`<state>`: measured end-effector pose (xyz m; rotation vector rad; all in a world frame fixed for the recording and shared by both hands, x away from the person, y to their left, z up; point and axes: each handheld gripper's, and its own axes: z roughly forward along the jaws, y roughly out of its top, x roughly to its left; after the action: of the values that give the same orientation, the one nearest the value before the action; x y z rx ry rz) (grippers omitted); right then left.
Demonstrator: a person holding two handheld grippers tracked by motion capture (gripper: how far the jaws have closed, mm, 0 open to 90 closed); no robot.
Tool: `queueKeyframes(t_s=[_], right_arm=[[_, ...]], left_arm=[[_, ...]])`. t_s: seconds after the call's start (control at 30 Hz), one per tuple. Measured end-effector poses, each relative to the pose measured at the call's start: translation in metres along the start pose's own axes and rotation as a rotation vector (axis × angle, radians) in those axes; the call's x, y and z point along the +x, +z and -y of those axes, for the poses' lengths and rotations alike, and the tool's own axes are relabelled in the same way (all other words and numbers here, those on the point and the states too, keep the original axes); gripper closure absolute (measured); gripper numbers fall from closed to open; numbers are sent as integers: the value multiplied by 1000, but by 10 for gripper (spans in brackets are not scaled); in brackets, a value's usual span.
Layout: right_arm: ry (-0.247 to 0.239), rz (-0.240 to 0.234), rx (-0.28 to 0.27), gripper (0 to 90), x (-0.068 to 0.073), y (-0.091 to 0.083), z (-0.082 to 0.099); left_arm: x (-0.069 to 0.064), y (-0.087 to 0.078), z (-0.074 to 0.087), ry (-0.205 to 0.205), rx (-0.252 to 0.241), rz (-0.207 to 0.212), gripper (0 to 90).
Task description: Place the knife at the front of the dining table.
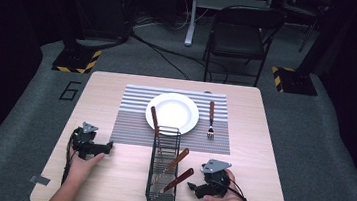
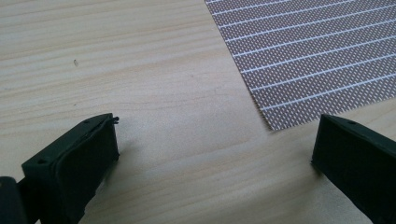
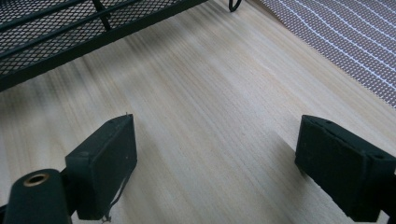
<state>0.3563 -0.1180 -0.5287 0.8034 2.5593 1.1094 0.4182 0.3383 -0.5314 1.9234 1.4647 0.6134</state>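
I hold a gripper in each hand, low over the near part of the wooden table (image 1: 108,173). My right gripper (image 1: 196,188) is just to the right of the black mesh caddy (image 1: 160,199), and its jaws stand wide apart with nothing between them; in the right gripper view I see bare wood between them, and the mesh wall (image 3: 70,28) is up on the left. Two utensils with brown handles lean out of the caddy toward this hand: the nearer handle (image 1: 182,176) points up and to the right, almost at my jaws, and the second handle (image 1: 179,158) lies just behind it with the same slant. So I judge the right hand is the nearer one for them, and the jaws should close across the handle, not along it. My left gripper (image 1: 106,147) is well apart on the left, jaws also wide apart and empty, near the corner of the striped placemat (image 2: 317,60). Farther away, a third handle (image 1: 154,118) leans over the white plate (image 1: 184,119), and a fork (image 1: 211,119) lies on the mat at its right, handle far.
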Motion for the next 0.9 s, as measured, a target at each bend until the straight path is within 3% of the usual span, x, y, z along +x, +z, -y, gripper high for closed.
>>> queueKeyframes(t_s=[0.9], right_arm=[[-1,-4,0,114,0,0,0]], left_arm=[[-3,-2,1,-5,6,-1,5]])
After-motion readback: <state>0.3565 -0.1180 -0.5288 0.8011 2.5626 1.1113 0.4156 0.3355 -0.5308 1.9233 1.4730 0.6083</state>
